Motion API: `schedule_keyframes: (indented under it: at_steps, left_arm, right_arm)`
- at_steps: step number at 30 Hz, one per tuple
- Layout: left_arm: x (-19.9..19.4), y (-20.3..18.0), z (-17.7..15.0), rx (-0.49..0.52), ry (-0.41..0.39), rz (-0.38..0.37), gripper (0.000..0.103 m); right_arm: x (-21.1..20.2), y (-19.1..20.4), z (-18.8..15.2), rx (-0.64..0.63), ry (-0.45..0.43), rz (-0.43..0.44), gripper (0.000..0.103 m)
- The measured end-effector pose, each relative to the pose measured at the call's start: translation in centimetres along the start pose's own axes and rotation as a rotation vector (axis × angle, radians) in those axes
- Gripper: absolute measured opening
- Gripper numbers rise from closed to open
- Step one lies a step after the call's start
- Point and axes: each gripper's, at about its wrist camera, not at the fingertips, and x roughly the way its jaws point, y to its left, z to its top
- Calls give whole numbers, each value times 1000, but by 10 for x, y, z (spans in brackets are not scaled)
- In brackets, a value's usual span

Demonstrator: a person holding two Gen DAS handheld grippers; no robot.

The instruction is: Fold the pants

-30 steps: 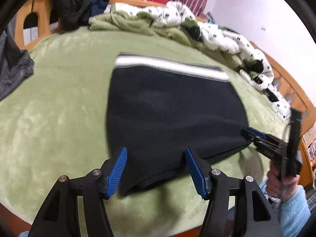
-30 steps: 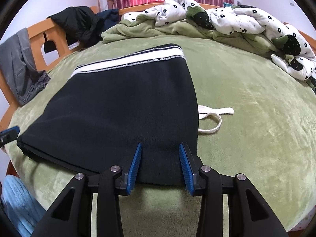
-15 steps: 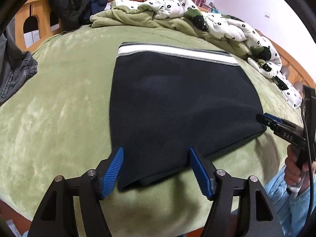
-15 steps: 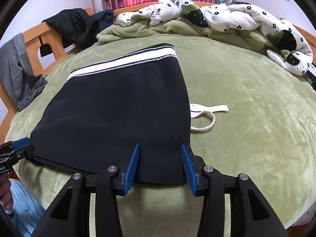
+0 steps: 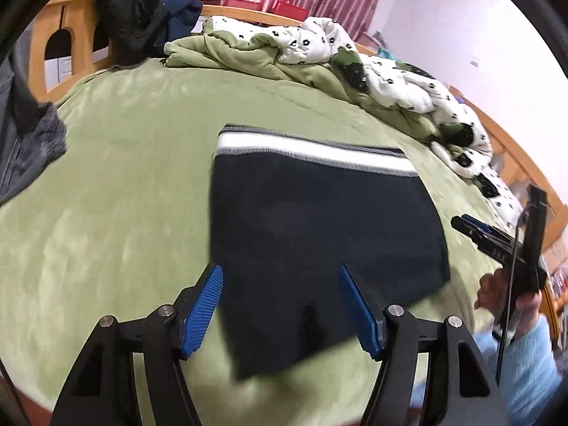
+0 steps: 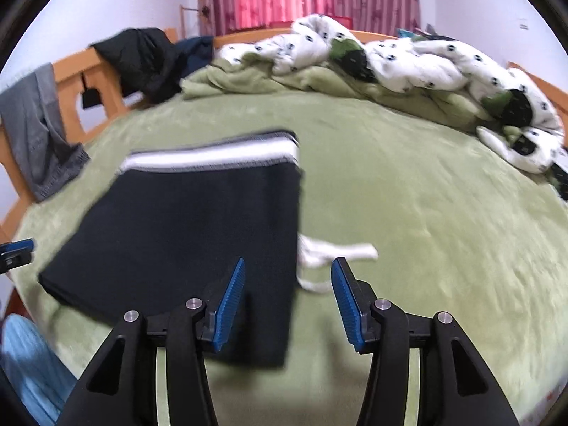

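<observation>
The dark navy pants [image 5: 319, 241] lie folded flat on the green bedspread [image 5: 124, 184], with the white-striped waistband [image 5: 312, 151] at the far end. My left gripper [image 5: 280, 309] is open, held over the near left corner of the pants. In the right wrist view the pants [image 6: 198, 227] lie to the left, and a white drawstring [image 6: 330, 255] pokes out from their right edge. My right gripper [image 6: 287, 301] is open, held over the near right edge of the pants. The right gripper also shows at the right of the left wrist view [image 5: 472, 229].
A white and green quilt [image 6: 408, 60] is heaped along the far side of the bed. Dark clothes [image 5: 131, 10] hang on the wooden bed frame [image 6: 103, 81], and a grey garment [image 6: 39, 131] hangs at the left. My light blue sleeve [image 5: 525, 365] is at the near edge.
Both grippers have pulled back and lifted from the near edge of the pants. The right gripper has opened wider and shifted right. The pants stay flat on the bed.
</observation>
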Motion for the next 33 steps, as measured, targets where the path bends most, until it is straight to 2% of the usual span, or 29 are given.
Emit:
schedule_keyframes:
  at_steps: [2,4,6,10,12,14,15,17,18,20,24,28,33]
  left_arm:
    - [21,-12,22,38,-14,9,66]
    - [43,-19,41,58,1,54,66]
    - [64,-24,60,51,20,46,66]
    - [98,-29,89,7,23,27,66]
    - [122,-30,92,1,45,108,66]
    - [150,-26,87,0,99,173,68]
    - [154,-27,86,5,99,183,71]
    - [154,-29,84,30,92,184,80]
    - [154,-30,84,36,96,185,80]
    - [154,-29,85,33,102,191,80]
    - [148,-28,80,28,136,207,80]
    - [123,-35,53,60,139,243,80]
    - [95,-43,22,91,155,231,80]
  right_arm:
    - [12,6,14,-2,-10,-21,50]
    - [26,12,28,3,-53,-34,50]
    - [43,15,45,31,-86,-44,51]
    - [80,16,79,92,-27,37,51]
    - [100,21,90,63,-15,59,51]
    - [119,27,92,20,-11,14,52]
    - [130,31,91,-7,12,-10,55]
    - [139,37,88,-50,25,-36,59]
    - [137,38,88,-59,11,-21,68]
    - [136,39,86,-77,15,27,75]
    - [137,38,85,-83,19,36,74]
    - [126,45,76,-139,13,16,71]
    - [93,56,45,-193,32,-1,69]
